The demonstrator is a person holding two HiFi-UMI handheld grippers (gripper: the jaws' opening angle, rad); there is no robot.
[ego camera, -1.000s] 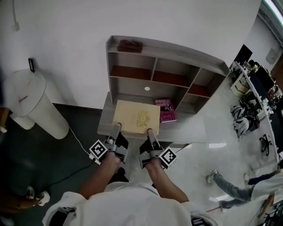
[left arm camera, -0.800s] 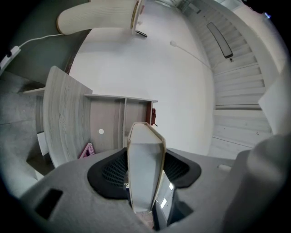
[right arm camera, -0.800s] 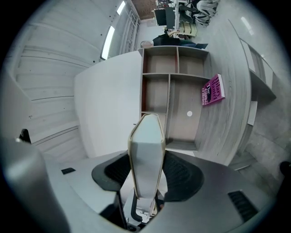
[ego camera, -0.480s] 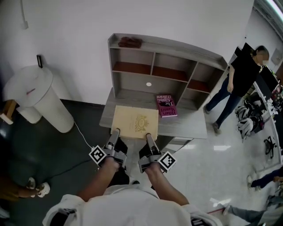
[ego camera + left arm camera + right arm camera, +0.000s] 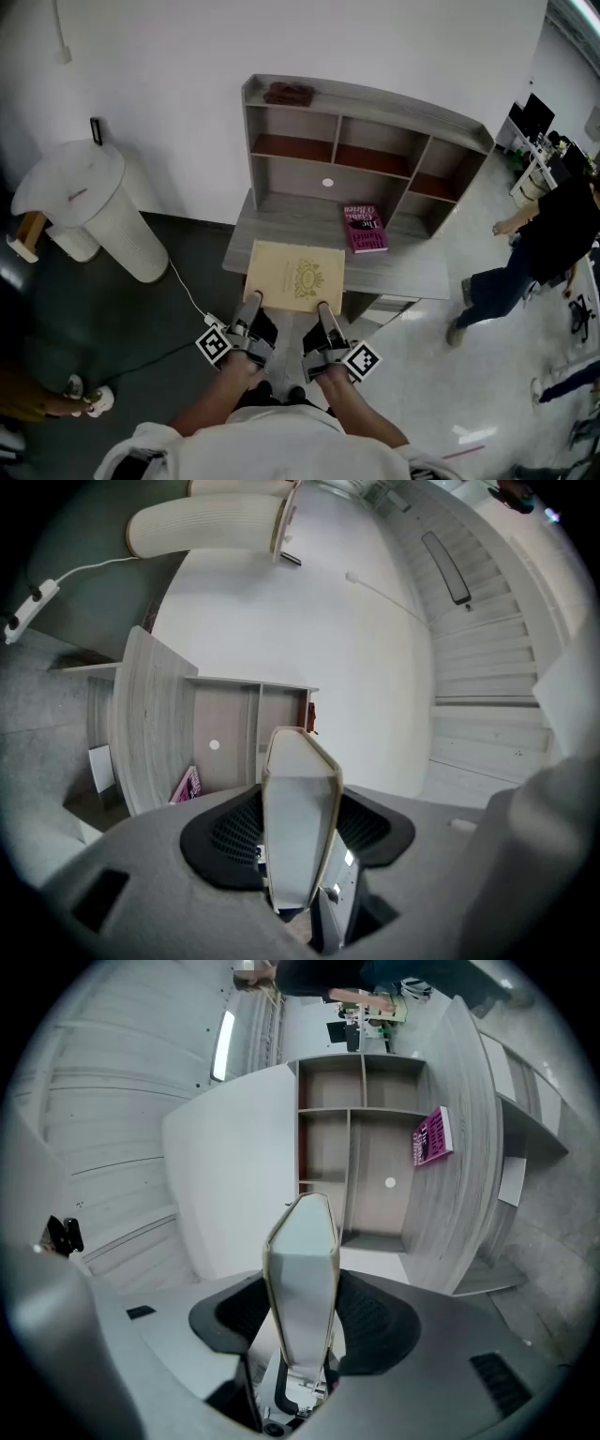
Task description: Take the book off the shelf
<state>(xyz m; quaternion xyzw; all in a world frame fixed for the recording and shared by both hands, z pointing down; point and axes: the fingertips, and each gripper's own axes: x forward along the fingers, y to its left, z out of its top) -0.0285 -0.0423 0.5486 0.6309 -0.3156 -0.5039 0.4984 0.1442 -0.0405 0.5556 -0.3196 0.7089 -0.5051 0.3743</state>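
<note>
In front of the shelf [image 5: 366, 131], the left claw [image 5: 251, 304] and right claw [image 5: 323, 309] each clamped the near edge of the tan book [image 5: 294, 275], which stretched flat toward the shelf.

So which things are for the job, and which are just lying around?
For the job: tan book, gripped by left gripper and right gripper; shelf.
Just lying about: pink book; dark thing atop the shelf; white bin.
</note>
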